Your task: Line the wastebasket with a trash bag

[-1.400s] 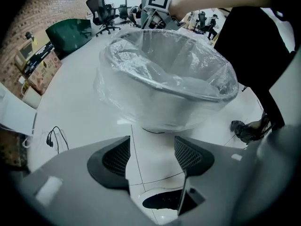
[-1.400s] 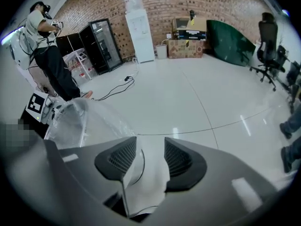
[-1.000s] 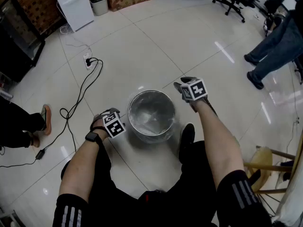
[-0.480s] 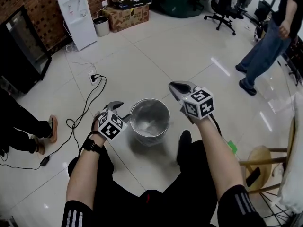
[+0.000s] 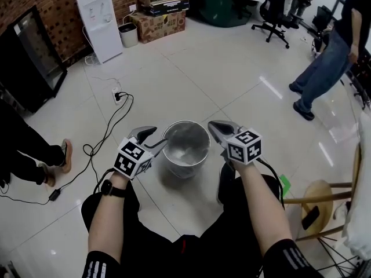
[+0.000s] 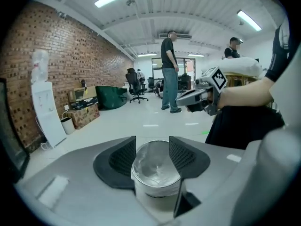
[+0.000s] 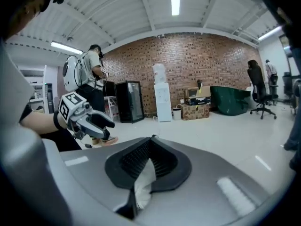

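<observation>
One steel wastebasket [image 5: 184,168] stands on the floor [image 5: 232,86], one clear trash bag [image 5: 186,148] lining it; two grippers are held either side, clear of it; left gripper [image 5: 160,135] jaws released, just been closing, nothing between them; right gripper [image 5: 211,124] jaws clenched together; one white water dispenser [image 5: 98,16] well beyond.
</observation>
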### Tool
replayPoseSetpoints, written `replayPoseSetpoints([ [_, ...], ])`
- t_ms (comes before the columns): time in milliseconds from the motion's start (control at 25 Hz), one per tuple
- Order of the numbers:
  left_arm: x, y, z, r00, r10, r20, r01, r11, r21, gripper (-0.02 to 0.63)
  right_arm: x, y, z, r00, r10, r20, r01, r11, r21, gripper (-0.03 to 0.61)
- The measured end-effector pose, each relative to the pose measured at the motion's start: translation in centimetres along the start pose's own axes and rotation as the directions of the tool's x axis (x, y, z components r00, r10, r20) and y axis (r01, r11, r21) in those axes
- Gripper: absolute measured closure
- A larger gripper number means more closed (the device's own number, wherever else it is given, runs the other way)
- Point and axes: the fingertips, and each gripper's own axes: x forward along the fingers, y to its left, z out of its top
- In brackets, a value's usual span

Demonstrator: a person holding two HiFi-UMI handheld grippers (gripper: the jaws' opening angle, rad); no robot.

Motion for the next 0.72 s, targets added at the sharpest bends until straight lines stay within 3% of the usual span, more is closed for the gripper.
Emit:
replayPoseSetpoints([
  [80,0.1,-0.5,0.1,1.000,-0.031,0.000,0.031,0.999,0.019,0.399,0.9,0.2,-0.9,0.999,-0.003,-0.048,0.001,0.999,-0.054,0.572],
  [240,1.1,0.0,-0.1,0.999,-0.021,-0.042,0.025,0.995,0.102,0.399,1.8,-0.2,-1.4,0.995,-0.008,-0.098,-0.002,0.995,-0.102,0.572],
  [440,1.2,2.2,0.5,0.998,0.006,-0.056,0.001,0.994,0.113,0.448,3.4,-0.1,-2.5,0.987,0.011,-0.160,-0.035,0.989,-0.146,0.572],
  [720,1.1,3.3,0.5,0.998,0.017,-0.057,-0.010,0.993,0.121,0.442,4.0,-0.1,-2.5,0.985,0.018,-0.172,-0.044,0.988,-0.150,0.572],
])
